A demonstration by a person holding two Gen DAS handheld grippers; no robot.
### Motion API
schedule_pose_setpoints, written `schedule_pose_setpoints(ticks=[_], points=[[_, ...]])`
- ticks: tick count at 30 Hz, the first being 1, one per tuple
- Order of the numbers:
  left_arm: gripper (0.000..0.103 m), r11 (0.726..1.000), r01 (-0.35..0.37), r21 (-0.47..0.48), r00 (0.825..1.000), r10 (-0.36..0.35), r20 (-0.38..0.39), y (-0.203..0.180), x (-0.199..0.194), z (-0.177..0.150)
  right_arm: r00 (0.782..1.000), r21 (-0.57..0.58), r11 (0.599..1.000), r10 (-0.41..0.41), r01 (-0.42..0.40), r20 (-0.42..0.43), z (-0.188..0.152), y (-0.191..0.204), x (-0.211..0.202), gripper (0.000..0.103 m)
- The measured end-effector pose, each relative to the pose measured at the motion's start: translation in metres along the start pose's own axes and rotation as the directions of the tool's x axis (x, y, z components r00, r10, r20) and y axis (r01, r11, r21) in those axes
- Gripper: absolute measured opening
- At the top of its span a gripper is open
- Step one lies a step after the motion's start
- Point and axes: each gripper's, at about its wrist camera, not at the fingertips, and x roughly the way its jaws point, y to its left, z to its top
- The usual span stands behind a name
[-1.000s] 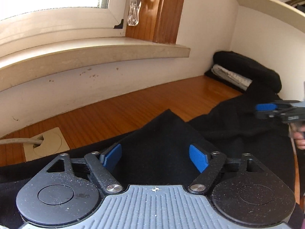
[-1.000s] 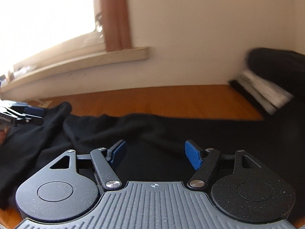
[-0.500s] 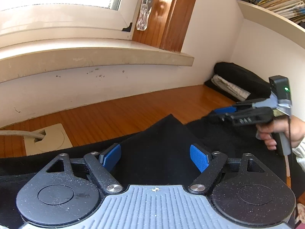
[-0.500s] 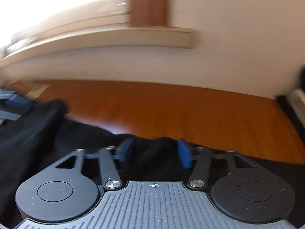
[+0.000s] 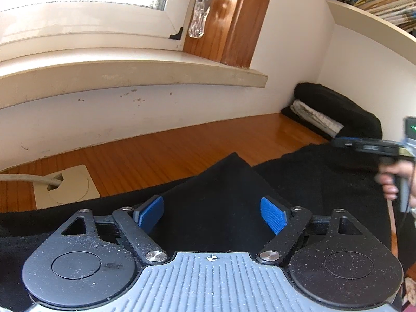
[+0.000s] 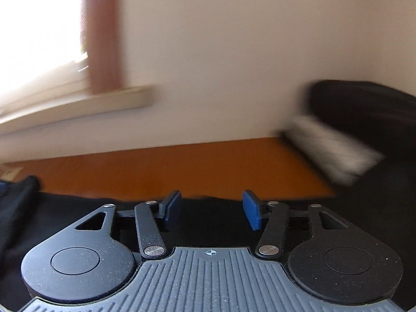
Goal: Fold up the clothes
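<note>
A black garment [image 5: 312,176] lies spread on the wooden table [image 5: 182,145], with one corner folded up into a peak [image 5: 228,163]. My left gripper [image 5: 211,212] rests low over that peak. Its jaws are opening wide, with cloth lying between the blue pads [image 5: 273,218] but not pressed by them. At the right edge of the left wrist view a hand [image 5: 390,182] holds my right gripper [image 5: 340,141] above the garment. In the blurred right wrist view my right gripper [image 6: 211,205] hovers at the garment's far edge [image 6: 213,208]. Its jaws are opening and nothing is pinched.
A stack of folded clothes [image 5: 338,109], black around a pale layer, sits in the back right corner and also appears as a stack [image 6: 358,119] in the right wrist view. A window sill [image 5: 156,75] overhangs the far wall. A cable plate [image 5: 67,187] is set into the table's left. A bookshelf [image 5: 384,2] hangs upper right.
My right gripper swung left, then back right toward the clothes stack; its jaws are narrower than a second ago. In the left view it has slid to the right edge. The left gripper has hardly moved.
</note>
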Motion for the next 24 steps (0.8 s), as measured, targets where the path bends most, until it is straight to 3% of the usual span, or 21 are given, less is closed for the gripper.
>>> schedule_pose_setpoints(ticks=[5, 7, 8, 9, 12, 16, 20, 23, 24], points=[[0.086, 1.000, -0.004, 0.006, 1.000, 0.004, -0.005, -0.001, 0.001, 0.000, 0.972, 0.187, 0.958, -0.229, 0.217, 0.044, -0.025, -0.113, -0.066, 0.053], [0.089, 1.000, -0.001, 0.009, 1.000, 0.002, -0.010, -0.001, 0.002, 0.000, 0.959, 0.286, 0.921, -0.283, 0.265, 0.022, -0.039, -0.156, -0.087, 0.039], [0.090, 1.000, 0.002, 0.010, 1.000, -0.002, -0.013, -0.001, 0.002, 0.000, 0.955, 0.320, 0.906, -0.295, 0.276, 0.011, -0.045, -0.171, -0.094, 0.026], [0.092, 1.000, 0.004, 0.011, 1.000, -0.004, -0.016, -0.002, 0.003, 0.001, 0.956, 0.343, 0.898, -0.293, 0.273, 0.004, -0.050, -0.181, -0.097, 0.025], [0.092, 1.000, 0.005, 0.010, 1.000, -0.005, -0.016, -0.001, 0.003, 0.001, 0.965, 0.389, 0.890, -0.261, 0.239, 0.005, -0.064, -0.195, -0.100, 0.026], [0.092, 1.000, 0.008, 0.005, 1.000, -0.008, -0.015, -0.001, 0.003, 0.001, 0.976, 0.414, 0.892, -0.216, 0.182, 0.037, -0.069, -0.193, -0.089, 0.031], [0.092, 1.000, 0.009, 0.007, 1.000, -0.009, -0.014, -0.001, 0.002, 0.001, 0.976, 0.416, 0.892, -0.211, 0.174, 0.044, -0.068, -0.181, -0.076, 0.033], [0.092, 1.000, 0.008, 0.007, 1.000, -0.008, -0.015, -0.001, 0.002, 0.001, 0.972, 0.393, 0.901, -0.227, 0.186, 0.060, -0.066, -0.174, -0.072, 0.014], [0.092, 1.000, 0.008, 0.008, 1.000, -0.008, -0.015, -0.001, 0.003, 0.001, 0.971, 0.382, 0.904, -0.232, 0.190, 0.066, -0.064, -0.172, -0.072, 0.013]])
